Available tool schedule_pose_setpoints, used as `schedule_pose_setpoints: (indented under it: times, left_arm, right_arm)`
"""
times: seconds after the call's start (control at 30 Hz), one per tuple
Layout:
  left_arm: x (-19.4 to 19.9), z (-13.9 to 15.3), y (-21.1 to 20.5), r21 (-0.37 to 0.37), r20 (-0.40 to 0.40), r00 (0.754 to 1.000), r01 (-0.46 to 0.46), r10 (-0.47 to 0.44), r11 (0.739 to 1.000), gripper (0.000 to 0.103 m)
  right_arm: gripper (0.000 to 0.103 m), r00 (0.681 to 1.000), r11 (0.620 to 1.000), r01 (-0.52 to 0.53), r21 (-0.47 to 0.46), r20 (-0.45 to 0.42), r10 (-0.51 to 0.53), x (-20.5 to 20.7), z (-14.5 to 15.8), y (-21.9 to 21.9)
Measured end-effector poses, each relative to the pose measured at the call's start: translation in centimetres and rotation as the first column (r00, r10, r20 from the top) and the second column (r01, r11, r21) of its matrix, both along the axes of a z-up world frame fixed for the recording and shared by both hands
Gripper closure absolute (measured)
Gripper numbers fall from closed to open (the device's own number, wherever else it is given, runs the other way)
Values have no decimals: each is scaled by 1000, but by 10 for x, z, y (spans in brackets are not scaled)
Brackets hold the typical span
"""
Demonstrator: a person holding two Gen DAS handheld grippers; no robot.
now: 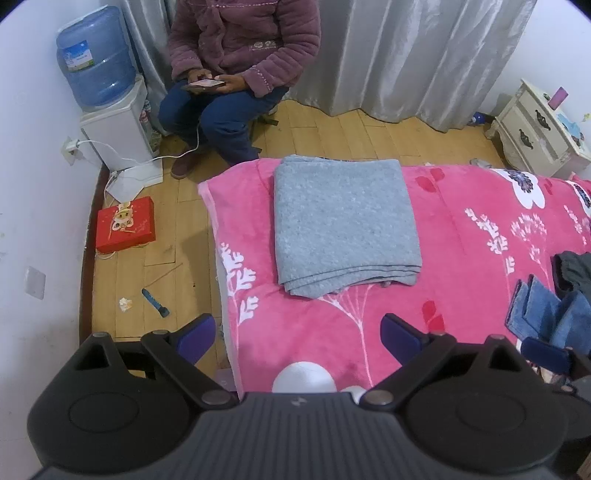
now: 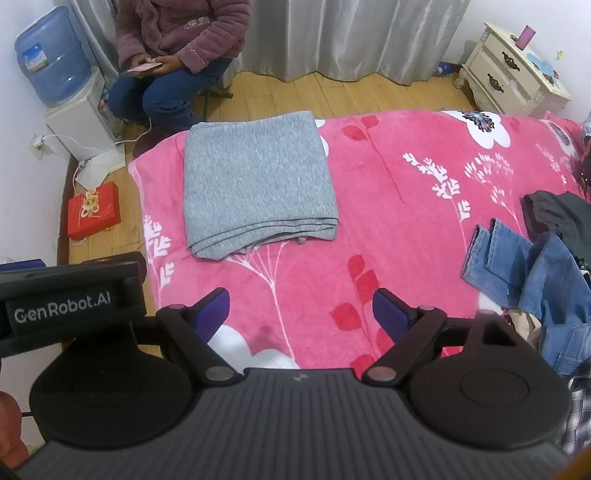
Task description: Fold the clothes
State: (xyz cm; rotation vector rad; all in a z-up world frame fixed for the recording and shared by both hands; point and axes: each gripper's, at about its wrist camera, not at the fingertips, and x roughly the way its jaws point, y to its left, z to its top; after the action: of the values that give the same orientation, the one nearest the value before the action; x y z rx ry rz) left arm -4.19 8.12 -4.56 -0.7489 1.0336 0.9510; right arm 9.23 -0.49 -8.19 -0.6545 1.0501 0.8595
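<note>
A grey garment (image 1: 345, 225) (image 2: 256, 184) lies folded into a flat rectangle on the pink flowered blanket (image 1: 461, 251) (image 2: 399, 229), near the bed's far left corner. Blue jeans (image 1: 550, 314) (image 2: 517, 269) and a dark garment (image 1: 574, 267) (image 2: 561, 214) lie in a loose heap at the right. My left gripper (image 1: 299, 336) hovers open over the bed's near edge, nothing between its fingers. My right gripper (image 2: 301, 310) is open too, above bare blanket, well short of the grey garment. The left gripper's black body (image 2: 70, 295) shows at the right wrist view's left edge.
A person in a purple jacket (image 1: 240, 44) (image 2: 177, 33) sits beyond the bed with a phone. A water dispenser (image 1: 99, 92) (image 2: 59, 85), a red box (image 1: 125, 229) (image 2: 94, 214) and small litter stand on the wooden floor at left. A cream nightstand (image 1: 539, 129) (image 2: 513, 70) is at back right.
</note>
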Motion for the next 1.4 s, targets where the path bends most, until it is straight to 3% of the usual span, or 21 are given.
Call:
schedule_pose_setpoints:
  times: [1.4]
  left_arm:
    - [-3,-2,12,3,-30,999,-21,21,1000,6]
  right_arm:
    - [17,1000,1000,-27,-12,-9,27,2,-4,8]
